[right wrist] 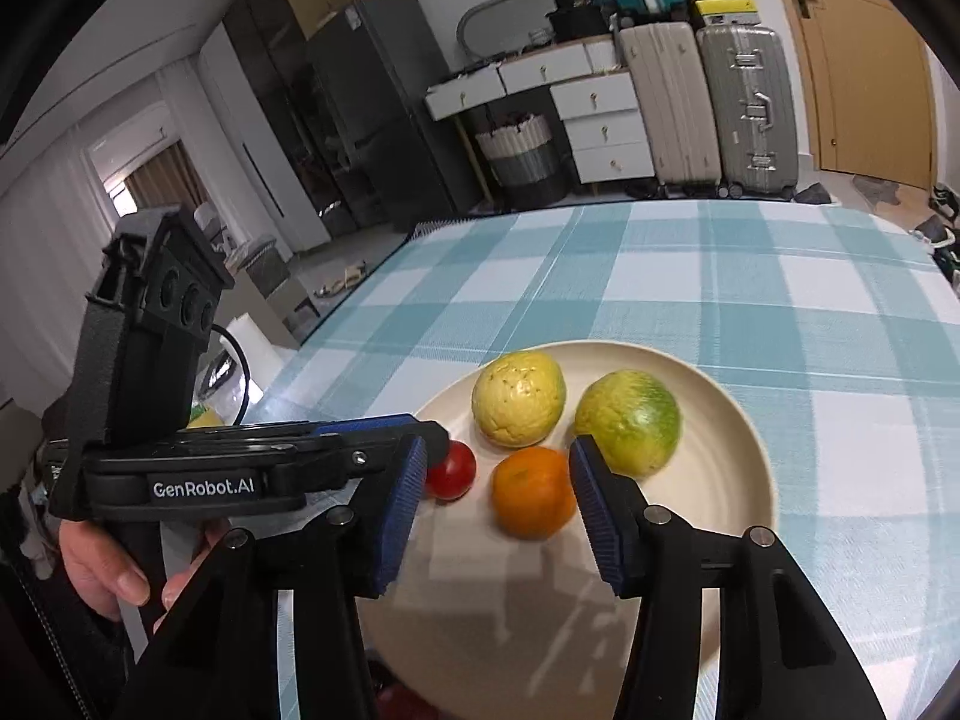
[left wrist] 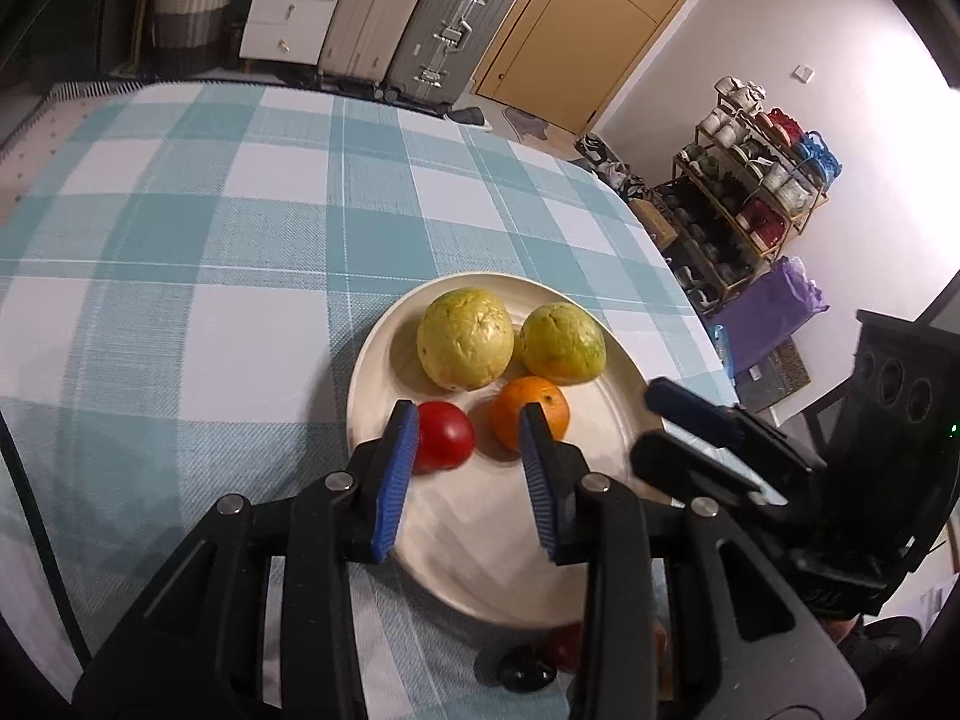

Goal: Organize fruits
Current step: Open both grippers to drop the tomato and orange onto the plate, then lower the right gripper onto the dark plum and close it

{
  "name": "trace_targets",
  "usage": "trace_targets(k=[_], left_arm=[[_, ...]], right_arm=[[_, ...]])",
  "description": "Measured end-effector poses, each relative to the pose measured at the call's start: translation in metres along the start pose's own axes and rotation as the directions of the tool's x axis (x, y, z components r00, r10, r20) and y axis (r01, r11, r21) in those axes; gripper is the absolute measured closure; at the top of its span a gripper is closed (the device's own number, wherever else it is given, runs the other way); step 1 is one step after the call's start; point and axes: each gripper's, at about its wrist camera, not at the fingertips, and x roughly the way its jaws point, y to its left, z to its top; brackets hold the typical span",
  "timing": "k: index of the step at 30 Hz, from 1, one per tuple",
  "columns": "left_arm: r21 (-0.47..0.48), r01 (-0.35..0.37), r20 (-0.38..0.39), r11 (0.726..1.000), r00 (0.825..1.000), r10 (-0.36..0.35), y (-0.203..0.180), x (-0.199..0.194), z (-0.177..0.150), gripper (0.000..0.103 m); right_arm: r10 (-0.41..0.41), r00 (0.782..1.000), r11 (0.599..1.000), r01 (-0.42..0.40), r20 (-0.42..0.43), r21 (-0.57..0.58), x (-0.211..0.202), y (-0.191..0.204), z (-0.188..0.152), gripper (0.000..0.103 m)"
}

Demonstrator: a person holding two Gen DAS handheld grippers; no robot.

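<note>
Where the checked teal-and-white tablecloth (left wrist: pixel 198 228) covers the table, we see a cream plate (left wrist: pixel 480 552) carrying four fruits. Two yellow-green guavas (left wrist: pixel 465 339) (left wrist: pixel 562 343) sit side by side on the far half of the plate, just touching. Nearer to us lie an orange (left wrist: pixel 537 405) and a red tomato (left wrist: pixel 447 435), a little apart from each other.

Our left gripper (left wrist: pixel 469 423) hangs over the near part of the plate with its blue pads parted and nothing between them; the tomato lies just beyond its left pad, the orange just beyond its right. Our right gripper (right wrist: pixel 498 474) likewise stands with its jaws apart, wider than the left. In the right wrist view the orange (right wrist: pixel 531 492) shows in the gap between the pads, which do not press on it; the tomato (right wrist: pixel 453 471) peeks out beside the left pad.

Below the plate's near rim, a further red fruit (left wrist: pixel 564 645) is partly hidden by the left gripper's frame, beside a small black object (left wrist: pixel 525 669) we cannot identify. A hand (right wrist: pixel 120 558) holds the left gripper's handle.
</note>
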Motion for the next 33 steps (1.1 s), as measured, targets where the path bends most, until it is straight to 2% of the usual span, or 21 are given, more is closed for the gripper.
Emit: trace_targets(k=[1, 3, 10, 12, 15, 21, 24, 27, 33], left_arm=[[0.009, -0.012, 0.004, 1.0, 1.0, 0.012, -0.003, -0.004, -0.003, 0.068], [0.019, -0.035, 0.009, 0.999, 0.999, 0.035, -0.008, -0.012, -0.009, 0.058], [0.064, -0.102, 0.029, 0.993, 0.995, 0.101, -0.026, -0.041, -0.032, 0.048], [0.066, -0.124, 0.044, 0.99, 0.992, 0.121, -0.031, -0.049, -0.038, 0.037], [0.069, -0.131, 0.069, 0.989, 0.99, 0.127, -0.036, -0.063, -0.047, 0.035], [0.059, -0.157, 0.078, 0.986, 0.985, 0.152, -0.042, -0.08, -0.067, 0.024], [0.06, -0.183, 0.082, 0.981, 0.981, 0.178, -0.045, -0.085, -0.077, 0.023], [0.073, -0.223, 0.087, 0.972, 0.972, 0.217, -0.049, -0.087, -0.088, 0.022], [0.083, -0.232, 0.084, 0.969, 0.971, 0.225, -0.056, -0.089, -0.108, 0.02]], right_arm=[[-0.006, 1.0, 1.0, 0.006, 0.008, 0.002, -0.005, -0.001, -0.002, 0.04], [-0.014, 1.0, 1.0, 0.014, 0.026, 0.002, -0.017, -0.001, -0.006, 0.039], [-0.037, 0.998, 0.999, 0.036, 0.052, 0.021, -0.054, 0.0, -0.024, 0.036], [-0.043, 0.997, 0.999, 0.042, 0.062, 0.022, -0.063, 0.002, -0.029, 0.034], [-0.049, 0.996, 0.999, 0.047, 0.078, 0.022, -0.076, 0.006, -0.034, 0.033], [-0.052, 0.993, 0.998, 0.049, 0.108, 0.024, -0.098, 0.015, -0.048, 0.02], [-0.052, 0.991, 0.998, 0.048, 0.125, 0.036, -0.106, 0.018, -0.055, 0.014], [-0.058, 0.991, 0.998, 0.054, 0.119, 0.039, -0.111, 0.021, -0.063, 0.013], [-0.072, 0.991, 0.997, 0.07, 0.109, 0.028, -0.12, 0.025, -0.077, 0.008]])
